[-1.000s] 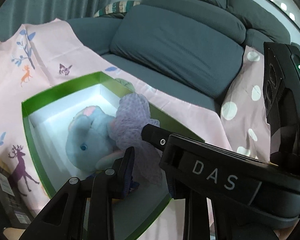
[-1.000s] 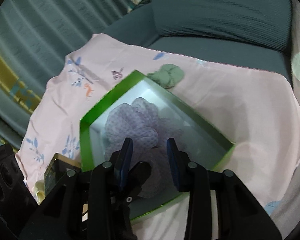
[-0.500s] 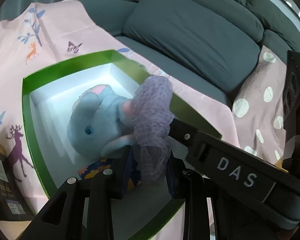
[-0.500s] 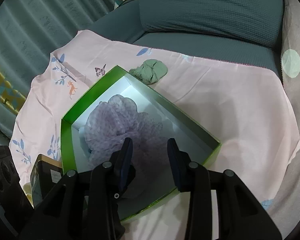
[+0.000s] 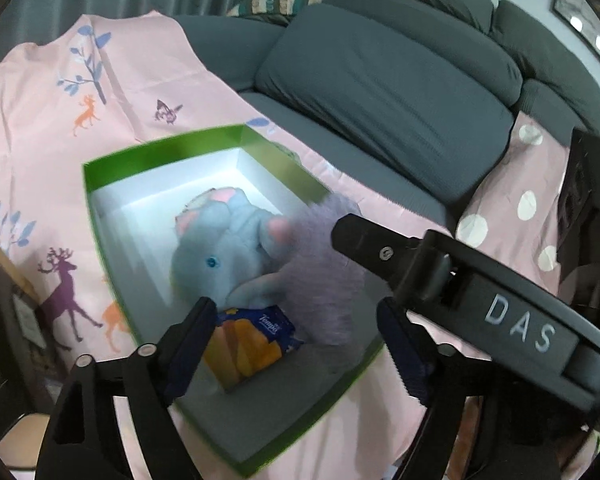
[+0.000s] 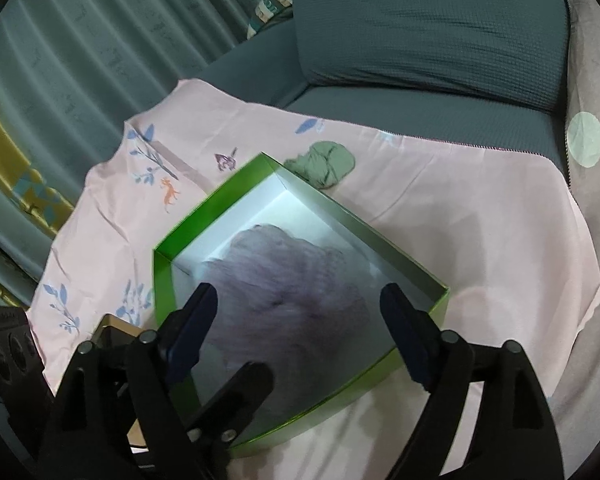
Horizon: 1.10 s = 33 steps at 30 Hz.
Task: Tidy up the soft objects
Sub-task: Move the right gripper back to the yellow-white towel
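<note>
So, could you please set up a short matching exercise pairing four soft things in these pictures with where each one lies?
Things:
1. blue plush toy
2. purple mesh puff
3. tissue pack
4. green cloth

Places:
A. on the pink sheet, outside the box
B. in the box, nearest the left gripper
C. in the box, beside the plush
D. in the box, middle

Pairs: 1-D, 2-C, 3-B, 4-A

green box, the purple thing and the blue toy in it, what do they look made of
Green box: likely glossy card, going by its thin straight walls, sharp corners and white inside.
Purple thing: probably fine mesh or tulle, since it looks gathered, puffy and slightly see-through, though it is blurred.
Blue toy: soft plush, matte and fuzzy, with a bead eye.
</note>
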Motion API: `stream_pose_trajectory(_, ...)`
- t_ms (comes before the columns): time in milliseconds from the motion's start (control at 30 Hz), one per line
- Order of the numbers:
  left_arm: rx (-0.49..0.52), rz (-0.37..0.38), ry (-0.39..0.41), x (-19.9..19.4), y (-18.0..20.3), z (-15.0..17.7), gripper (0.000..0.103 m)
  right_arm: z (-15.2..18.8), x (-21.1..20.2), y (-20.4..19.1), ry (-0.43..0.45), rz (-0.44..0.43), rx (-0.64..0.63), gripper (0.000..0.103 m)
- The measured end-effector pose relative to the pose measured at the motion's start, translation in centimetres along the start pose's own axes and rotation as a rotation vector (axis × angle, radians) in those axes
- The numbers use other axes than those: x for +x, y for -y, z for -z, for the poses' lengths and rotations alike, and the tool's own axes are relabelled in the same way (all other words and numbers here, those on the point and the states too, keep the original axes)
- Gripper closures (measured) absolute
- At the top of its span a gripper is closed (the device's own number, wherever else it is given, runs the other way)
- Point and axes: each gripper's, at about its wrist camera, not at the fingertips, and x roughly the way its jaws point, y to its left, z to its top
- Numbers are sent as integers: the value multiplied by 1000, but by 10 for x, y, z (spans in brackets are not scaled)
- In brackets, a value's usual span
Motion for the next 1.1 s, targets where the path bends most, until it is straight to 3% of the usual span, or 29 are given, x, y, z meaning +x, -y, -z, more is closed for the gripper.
stream_pose_trajectory(267,-59,7,75,-57,-19,15,13,5,-26,-16,67,-93,-42,2)
stream_pose_trajectory(533,-151,-56,156,-122,-60,45,12,14,-45,-33,115,-151,-64,1)
stream_pose_trajectory(833,-284,-171,274,-202,-117,93,11,17,-65,-34,101,-373,-32,1)
stream_pose_trajectory(1100,-394,-314,329,-261,-180,150,11,27,-83,-52,133,-327,-65,2)
